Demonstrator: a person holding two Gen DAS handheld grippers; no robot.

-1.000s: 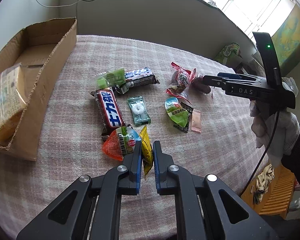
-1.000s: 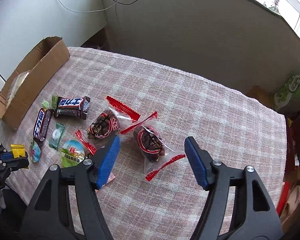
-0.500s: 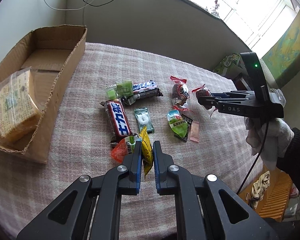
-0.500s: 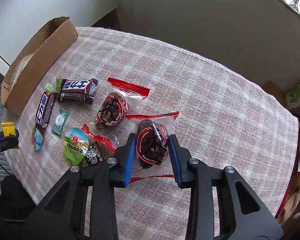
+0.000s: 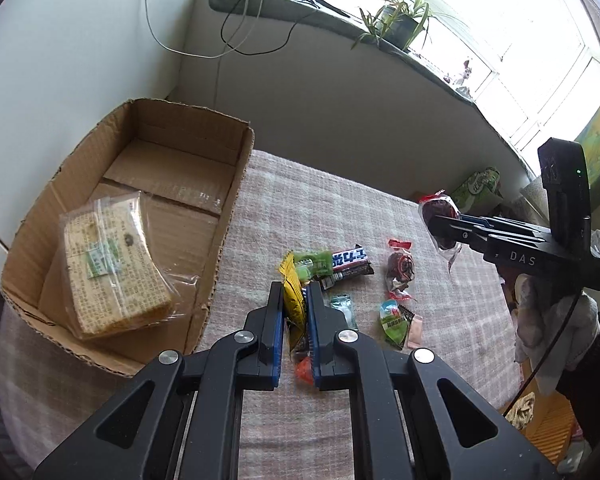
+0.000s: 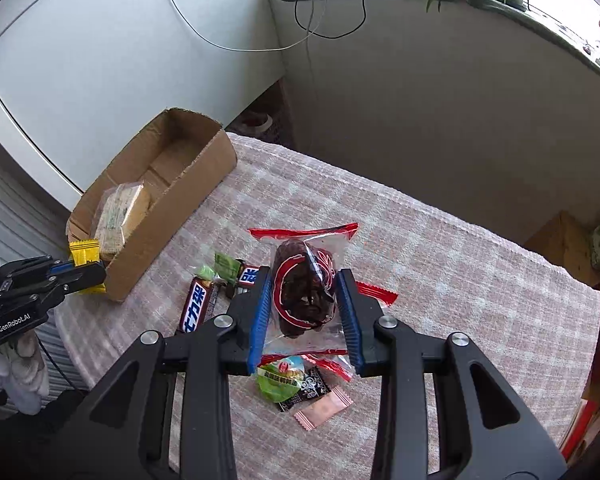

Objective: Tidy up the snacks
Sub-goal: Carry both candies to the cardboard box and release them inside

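Cardboard box, open-topped, stands at the left end of the checked pink tablecloth and holds one clear-wrapped block of biscuits against its near-left wall. Just right of the box's near corner, the left gripper is clamped on a yellow sachet, held upright above the cloth; in the right wrist view that sachet hangs in front of the box's near end. Further right of the box, loose snacks lie on the cloth: a green candy touching a dark chocolate bar, a second chocolate bar with a blue label, a small teal packet, a red-trimmed date packet, and a green-topped jelly cup beside a black sachet and a pale pink one. Well to the right of the box, the right gripper pinches a clear, red-edged packet of dark dried fruit between its blue pads, lifted clear of the cloth. A gloved hand carries that gripper.
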